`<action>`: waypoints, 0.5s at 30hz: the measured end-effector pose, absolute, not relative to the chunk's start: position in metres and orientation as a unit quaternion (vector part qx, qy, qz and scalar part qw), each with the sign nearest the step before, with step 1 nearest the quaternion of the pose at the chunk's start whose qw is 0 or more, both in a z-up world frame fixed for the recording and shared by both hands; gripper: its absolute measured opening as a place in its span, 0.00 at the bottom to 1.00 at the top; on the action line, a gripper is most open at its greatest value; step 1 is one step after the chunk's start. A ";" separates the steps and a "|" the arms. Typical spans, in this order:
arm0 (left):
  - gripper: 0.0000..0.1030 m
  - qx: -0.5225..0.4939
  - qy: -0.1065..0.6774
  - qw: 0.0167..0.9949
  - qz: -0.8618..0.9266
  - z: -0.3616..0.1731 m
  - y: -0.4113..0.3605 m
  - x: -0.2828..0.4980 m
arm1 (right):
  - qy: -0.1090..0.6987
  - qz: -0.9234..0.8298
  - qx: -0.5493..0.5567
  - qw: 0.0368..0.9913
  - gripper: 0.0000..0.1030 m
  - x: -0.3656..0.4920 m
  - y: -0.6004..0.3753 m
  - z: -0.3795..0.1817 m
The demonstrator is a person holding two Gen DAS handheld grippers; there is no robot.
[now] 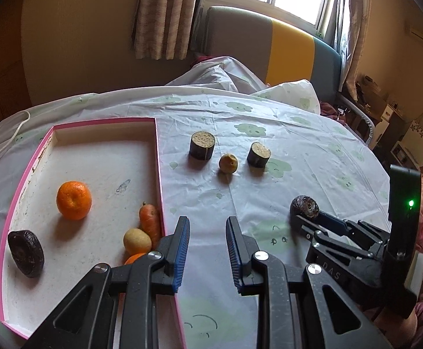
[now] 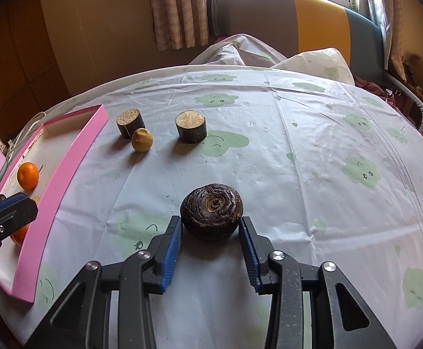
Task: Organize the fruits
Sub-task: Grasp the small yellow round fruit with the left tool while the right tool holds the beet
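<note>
Round table under white cloth (image 2: 298, 145) with green cloud print; curtained window and striped headboard behind.

Landmark: pink tray (image 1: 159, 174), at left edge of table.

Inside tray:
- orange (image 1: 73, 200), mid-floor, apart from the rest.
- second dark fruit (image 1: 26, 253), wrinkled, tilted on edge, near tray's left wall.
- carrot (image 1: 150, 221), against tray's right wall.
- yellow fruit (image 1: 136, 240), touching carrot, on its left.
- second orange (image 1: 134, 258), mostly hidden behind left finger, just below yellow fruit.

Outside tray, to its right:
- two cut stubs (image 1: 202, 146) (image 1: 258, 154), dark-skinned, pale cut faces up, upright, apart from each other, level with tray's far end.
- small tan fruit (image 1: 228, 163), between the stubs, slightly nearer the camera.
- dark fruit (image 2: 211, 212), wrinkled, round, stem scar facing the camera, well right of tray, resting on cloth.

Right gripper (image 2: 210, 221): jaws part-way apart, blue pads pressed to both flanks of dark fruit, clamped on it; well right of tray.

Left gripper (image 1: 207, 232): jaws narrowly apart, nothing between the pads, only cloth beyond; left finger over tray's right wall, right finger over cloth beside tray. Not touching any fruit.
</note>
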State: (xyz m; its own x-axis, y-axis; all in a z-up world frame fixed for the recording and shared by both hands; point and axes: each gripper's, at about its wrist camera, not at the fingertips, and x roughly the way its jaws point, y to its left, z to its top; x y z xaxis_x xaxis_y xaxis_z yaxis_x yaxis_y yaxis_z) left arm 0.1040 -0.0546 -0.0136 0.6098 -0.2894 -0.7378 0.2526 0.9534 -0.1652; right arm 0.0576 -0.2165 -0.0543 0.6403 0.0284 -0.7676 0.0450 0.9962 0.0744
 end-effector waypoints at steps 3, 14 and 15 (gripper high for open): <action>0.25 -0.031 0.417 0.894 -0.160 -0.010 -0.061 0.119 | 0.422 -0.004 0.044 0.906 0.39 0.057 -0.216 -0.055; 0.23 -0.025 0.451 0.875 -0.175 -0.026 -0.112 0.187 | 0.419 0.006 0.043 0.907 0.39 0.054 -0.218 -0.057; 0.23 -0.023 0.454 0.873 -0.174 -0.029 -0.115 0.192 | 0.418 0.007 0.043 0.907 0.39 0.054 -0.218 -0.058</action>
